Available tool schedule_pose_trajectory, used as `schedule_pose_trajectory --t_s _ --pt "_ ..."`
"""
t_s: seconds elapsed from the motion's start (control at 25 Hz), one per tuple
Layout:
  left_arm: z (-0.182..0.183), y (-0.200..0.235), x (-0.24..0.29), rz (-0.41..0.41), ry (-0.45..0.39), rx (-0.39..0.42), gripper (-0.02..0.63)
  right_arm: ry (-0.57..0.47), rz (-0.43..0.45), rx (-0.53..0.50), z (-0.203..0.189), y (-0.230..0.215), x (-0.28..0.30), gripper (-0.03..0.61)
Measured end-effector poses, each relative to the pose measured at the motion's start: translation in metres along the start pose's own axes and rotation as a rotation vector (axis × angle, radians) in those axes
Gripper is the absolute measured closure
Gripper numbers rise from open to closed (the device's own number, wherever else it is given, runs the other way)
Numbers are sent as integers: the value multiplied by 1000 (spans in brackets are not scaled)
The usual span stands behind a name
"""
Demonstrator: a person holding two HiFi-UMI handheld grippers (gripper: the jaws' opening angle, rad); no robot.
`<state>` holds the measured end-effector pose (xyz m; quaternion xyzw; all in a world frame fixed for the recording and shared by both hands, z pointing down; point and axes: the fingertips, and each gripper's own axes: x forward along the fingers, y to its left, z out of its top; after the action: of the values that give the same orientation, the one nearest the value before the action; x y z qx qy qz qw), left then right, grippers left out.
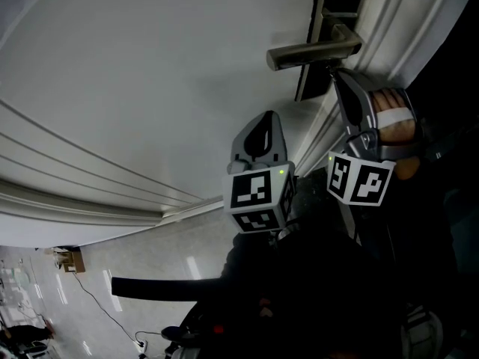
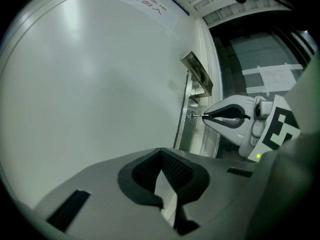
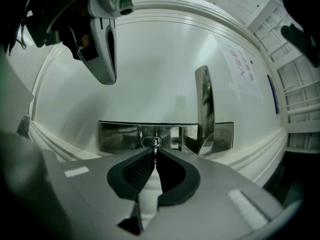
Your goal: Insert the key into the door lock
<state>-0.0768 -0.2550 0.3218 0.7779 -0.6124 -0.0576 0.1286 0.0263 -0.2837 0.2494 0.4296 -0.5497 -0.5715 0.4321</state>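
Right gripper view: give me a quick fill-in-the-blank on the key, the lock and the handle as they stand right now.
1. The right gripper is shut on the ____.
2. The key has its tip at the ____ in the metal lock plate.
3. In the right gripper view, the lever handle stands to the ____ of the keyhole.
4. The left gripper is shut and holds ____.

Missing words: key; keyhole; right; nothing

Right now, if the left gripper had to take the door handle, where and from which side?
Likely the straight bar of the door handle, near its free end, far from the pivot on the metal plate. Come square to the door face, jaws across the bar's narrow width, clear of the right gripper holding the key at the lock.
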Motion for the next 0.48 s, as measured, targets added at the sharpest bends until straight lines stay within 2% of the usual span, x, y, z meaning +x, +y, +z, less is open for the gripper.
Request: schedule_pose_trajectory --t_s 0.48 --pt "-3 4 -1 -5 1 -5 612 5 -5 6 3 -2 0 566"
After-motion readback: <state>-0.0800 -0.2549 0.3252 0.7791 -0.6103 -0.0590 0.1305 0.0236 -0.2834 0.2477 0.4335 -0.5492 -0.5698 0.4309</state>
